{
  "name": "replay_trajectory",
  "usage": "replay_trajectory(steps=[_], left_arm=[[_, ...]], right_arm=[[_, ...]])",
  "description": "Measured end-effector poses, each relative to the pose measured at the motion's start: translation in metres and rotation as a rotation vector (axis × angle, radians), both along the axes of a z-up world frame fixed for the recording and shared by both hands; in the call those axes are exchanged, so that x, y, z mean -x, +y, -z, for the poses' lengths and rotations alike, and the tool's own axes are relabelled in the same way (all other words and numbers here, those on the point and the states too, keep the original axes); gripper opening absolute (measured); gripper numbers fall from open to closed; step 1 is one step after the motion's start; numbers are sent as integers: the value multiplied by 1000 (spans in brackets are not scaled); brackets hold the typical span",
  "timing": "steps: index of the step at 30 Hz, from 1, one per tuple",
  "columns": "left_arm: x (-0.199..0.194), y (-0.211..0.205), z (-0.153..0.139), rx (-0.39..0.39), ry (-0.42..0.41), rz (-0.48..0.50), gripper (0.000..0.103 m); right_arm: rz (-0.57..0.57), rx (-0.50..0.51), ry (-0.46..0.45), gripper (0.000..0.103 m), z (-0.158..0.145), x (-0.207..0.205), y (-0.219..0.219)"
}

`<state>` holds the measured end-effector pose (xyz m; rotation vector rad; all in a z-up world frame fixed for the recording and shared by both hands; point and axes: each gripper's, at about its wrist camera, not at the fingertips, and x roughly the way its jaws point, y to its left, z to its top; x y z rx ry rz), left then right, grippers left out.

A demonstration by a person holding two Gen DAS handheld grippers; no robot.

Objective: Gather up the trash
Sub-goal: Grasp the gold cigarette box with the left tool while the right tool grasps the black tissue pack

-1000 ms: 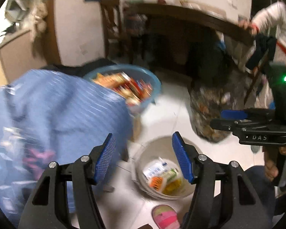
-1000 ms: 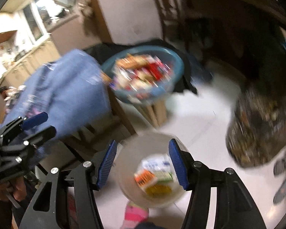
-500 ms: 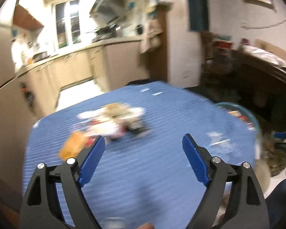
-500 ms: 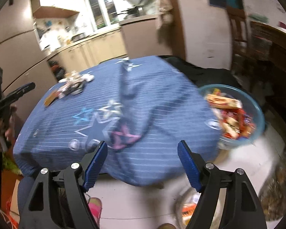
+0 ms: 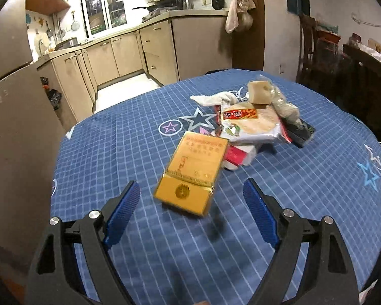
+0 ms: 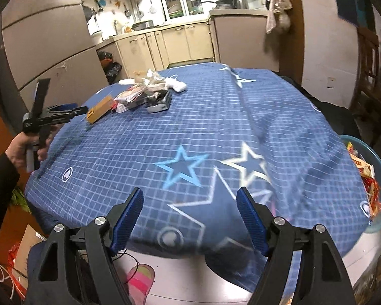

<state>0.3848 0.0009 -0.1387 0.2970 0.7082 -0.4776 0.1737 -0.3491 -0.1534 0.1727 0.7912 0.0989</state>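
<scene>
Counter cloth (image 5: 144, 132): blue, white grid, printed stars; covers the round counter; landmark for all entries below.
Kitchen cabinets (image 5: 129, 50): beige, beyond the cloth's far edge, along the back wall.
Window (image 5: 101, 2): above those cabinets, brightly lit.
Kettle (image 5: 185, 2): on the worktop beyond the cloth.
Hanging cloth bag (image 5: 237, 10): on the brown post beyond the cloth.
Wooden chair (image 5: 315, 50): right of the cloth, against the wall.
Pink slipper (image 6: 139, 282): on the floor below the cloth's near edge.
</scene>
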Motion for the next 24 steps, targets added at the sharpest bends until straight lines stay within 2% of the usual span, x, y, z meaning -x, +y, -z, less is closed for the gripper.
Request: replay_trajectory(steps=[5,8,9,11,14,21,24], left_arm=[[-22,-9,13,10,11,24,80],[-30,-17,21,-21,9,42,80],[-33,-20,24,-28,30,53,80],[-36,-22,23,-25,33,53,63],[-42,-17,22,18,60,24,61],[-32,-13,19,52,79,-30,58],[-27,-12,16,66,75,-52,57]], right_arm=[[-30,5,11,76,-1,-33,10],[-58,18,8,76,-5,-60,18],[-70,22,8,76,-5,-69,21],[-94,23,17,76,-4,-93,29],[-121,18,35,75,-2,-128,40],[-139,23,95,75,6,-213,68],[-126,36,114,75,8,-237,74]])
